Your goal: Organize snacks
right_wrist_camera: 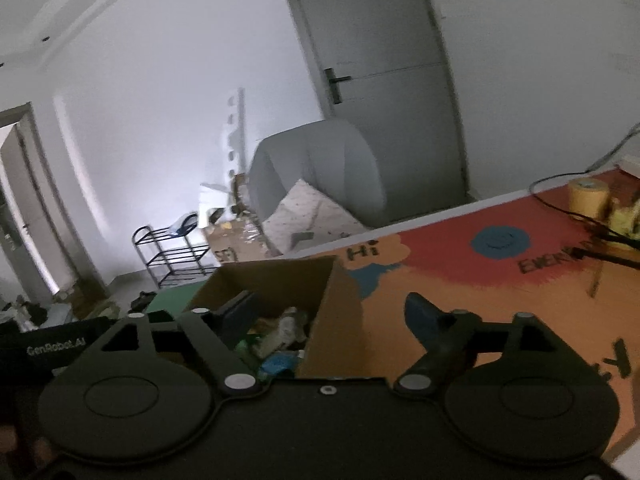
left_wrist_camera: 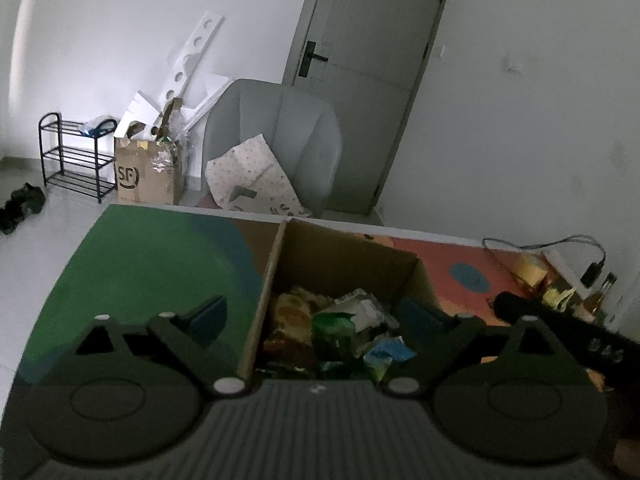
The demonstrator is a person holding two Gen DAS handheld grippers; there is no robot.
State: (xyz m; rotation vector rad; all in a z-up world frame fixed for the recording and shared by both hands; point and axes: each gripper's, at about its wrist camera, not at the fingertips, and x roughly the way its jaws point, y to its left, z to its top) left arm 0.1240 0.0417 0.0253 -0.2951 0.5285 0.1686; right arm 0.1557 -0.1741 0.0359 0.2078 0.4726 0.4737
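On the multicoloured bench (left_wrist_camera: 152, 256), open brown cardboard box (left_wrist_camera: 344, 264) of crumpled snack packets (left_wrist_camera: 336, 328): left tongs (left_wrist_camera: 320, 312) and right tongs (right_wrist_camera: 332, 316) both spread, empty; lower straight, pinch one packet only.

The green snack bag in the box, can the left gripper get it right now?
Probably yes. The left gripper is open and holds nothing, its fingers either side of the cardboard box wall. The box top is open and the green snack bag lies on the pile, uncovered. Other packets crowd it.

Open table (left_wrist_camera: 152, 256) lies left of the cardboard box (left_wrist_camera: 344, 256). Right side crowded by tape roll (left_wrist_camera: 530, 270), bottles (left_wrist_camera: 600, 296), cable (left_wrist_camera: 552, 242).
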